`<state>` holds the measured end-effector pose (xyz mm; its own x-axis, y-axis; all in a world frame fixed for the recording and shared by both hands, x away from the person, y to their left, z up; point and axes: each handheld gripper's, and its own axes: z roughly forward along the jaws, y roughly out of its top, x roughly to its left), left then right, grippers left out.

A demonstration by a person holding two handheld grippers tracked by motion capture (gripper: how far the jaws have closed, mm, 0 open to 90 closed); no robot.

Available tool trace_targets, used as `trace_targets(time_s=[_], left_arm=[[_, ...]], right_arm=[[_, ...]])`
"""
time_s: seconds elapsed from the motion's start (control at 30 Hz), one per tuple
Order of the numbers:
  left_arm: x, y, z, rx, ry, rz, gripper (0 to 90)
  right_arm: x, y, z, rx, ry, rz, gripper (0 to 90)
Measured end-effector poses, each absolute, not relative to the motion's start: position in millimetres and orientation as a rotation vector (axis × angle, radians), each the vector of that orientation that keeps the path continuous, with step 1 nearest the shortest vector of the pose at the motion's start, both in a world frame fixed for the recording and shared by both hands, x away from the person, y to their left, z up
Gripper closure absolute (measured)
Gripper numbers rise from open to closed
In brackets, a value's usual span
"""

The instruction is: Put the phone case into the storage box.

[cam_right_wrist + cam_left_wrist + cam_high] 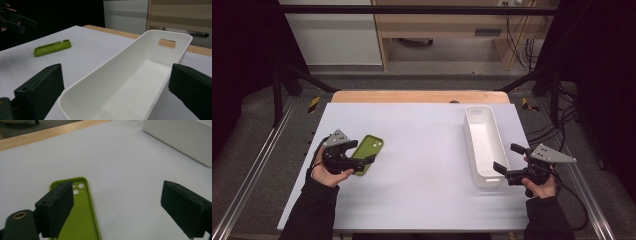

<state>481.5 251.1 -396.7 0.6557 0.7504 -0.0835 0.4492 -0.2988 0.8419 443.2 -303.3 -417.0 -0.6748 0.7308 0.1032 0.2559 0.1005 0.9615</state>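
Item: green phone case, lying flat on the surface at left. We hold both the left gripper and right gripper wide open, empty. White bin at right, empty: transfer apparently pending.

Black sleeves — black two-jaw grippers, each topped by a grey three-cornered plate.

One green phone case, lying on one white table. One white bin. Two handheld grippers, left gripper and right gripper.
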Motion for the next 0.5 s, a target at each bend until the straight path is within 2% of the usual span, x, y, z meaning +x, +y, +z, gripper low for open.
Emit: trace_targets(time_s=[0.2,0.5], left_arm=[[482.4,254.5,-391.5,1.938,0.900,0.397,4.6],[488.0,258.5,-384.5,1.937,0.880,0.406,2.2]], right_arm=[[443.5,-303.4,-417.3,0.964,1.983,1.599,0.5],[443.8,-304.0,-417.7,0.967,1.982,1.596,0.5]])
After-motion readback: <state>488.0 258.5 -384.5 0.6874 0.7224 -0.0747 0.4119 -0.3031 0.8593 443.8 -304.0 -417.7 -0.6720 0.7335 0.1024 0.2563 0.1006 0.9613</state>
